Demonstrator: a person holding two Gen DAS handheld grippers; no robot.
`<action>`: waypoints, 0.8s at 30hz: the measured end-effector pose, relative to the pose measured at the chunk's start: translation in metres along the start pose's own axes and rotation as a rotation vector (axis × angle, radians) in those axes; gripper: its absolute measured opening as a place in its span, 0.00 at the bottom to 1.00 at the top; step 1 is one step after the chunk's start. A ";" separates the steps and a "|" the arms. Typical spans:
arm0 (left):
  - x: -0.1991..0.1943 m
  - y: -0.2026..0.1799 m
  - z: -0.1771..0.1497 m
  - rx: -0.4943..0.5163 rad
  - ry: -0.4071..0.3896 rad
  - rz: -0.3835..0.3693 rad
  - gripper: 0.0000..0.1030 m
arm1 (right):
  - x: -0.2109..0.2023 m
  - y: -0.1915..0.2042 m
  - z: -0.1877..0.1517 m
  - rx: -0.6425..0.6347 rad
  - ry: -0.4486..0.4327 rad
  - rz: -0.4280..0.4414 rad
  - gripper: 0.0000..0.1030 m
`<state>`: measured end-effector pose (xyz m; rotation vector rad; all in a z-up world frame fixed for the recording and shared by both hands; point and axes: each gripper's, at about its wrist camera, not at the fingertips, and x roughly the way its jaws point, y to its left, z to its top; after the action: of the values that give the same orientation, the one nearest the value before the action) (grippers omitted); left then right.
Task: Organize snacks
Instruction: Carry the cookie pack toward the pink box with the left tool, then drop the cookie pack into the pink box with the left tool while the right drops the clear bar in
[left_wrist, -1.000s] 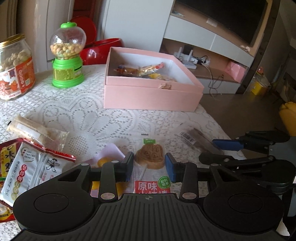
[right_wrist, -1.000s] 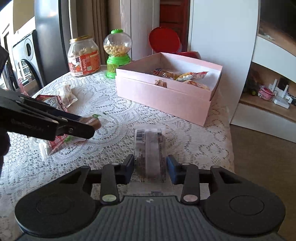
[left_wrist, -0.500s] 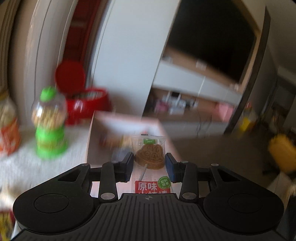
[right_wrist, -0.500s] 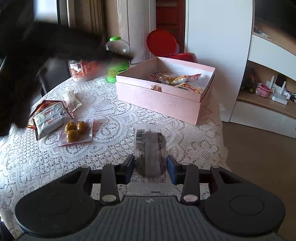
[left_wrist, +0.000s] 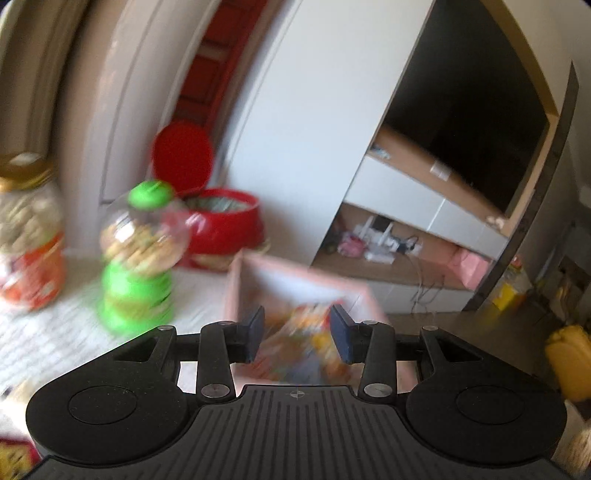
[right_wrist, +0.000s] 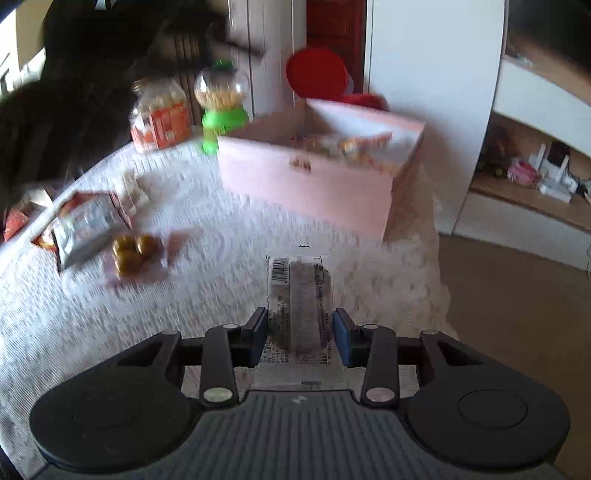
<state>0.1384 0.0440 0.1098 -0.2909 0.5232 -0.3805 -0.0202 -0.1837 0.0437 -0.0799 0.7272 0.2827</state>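
Jaws: right gripper (right_wrist: 300, 334) clamps wrapped bar (right_wrist: 303, 302); left gripper (left_wrist: 297, 332) apparently released (blurred) above pink box (left_wrist: 236, 291).

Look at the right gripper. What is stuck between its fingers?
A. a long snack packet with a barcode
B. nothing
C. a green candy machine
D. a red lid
A: the right gripper is shut on the long clear snack packet, its barcode showing near the far end.

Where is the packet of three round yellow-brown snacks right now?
In the right wrist view, the packet of round snacks lies on the lace tablecloth at left, beside the red-and-white sachets, well short of the pink box.
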 end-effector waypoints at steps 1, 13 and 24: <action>-0.008 0.007 -0.010 0.010 0.014 0.013 0.43 | -0.006 -0.002 0.008 0.001 -0.024 0.011 0.36; -0.097 0.087 -0.044 -0.099 0.049 0.240 0.42 | 0.032 -0.041 0.194 0.123 -0.096 -0.057 0.60; -0.134 0.112 -0.095 -0.139 0.054 0.321 0.42 | 0.077 0.075 0.079 -0.034 0.105 0.251 0.66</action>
<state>0.0113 0.1835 0.0478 -0.3251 0.6396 -0.0401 0.0641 -0.0807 0.0535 -0.0361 0.8376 0.5337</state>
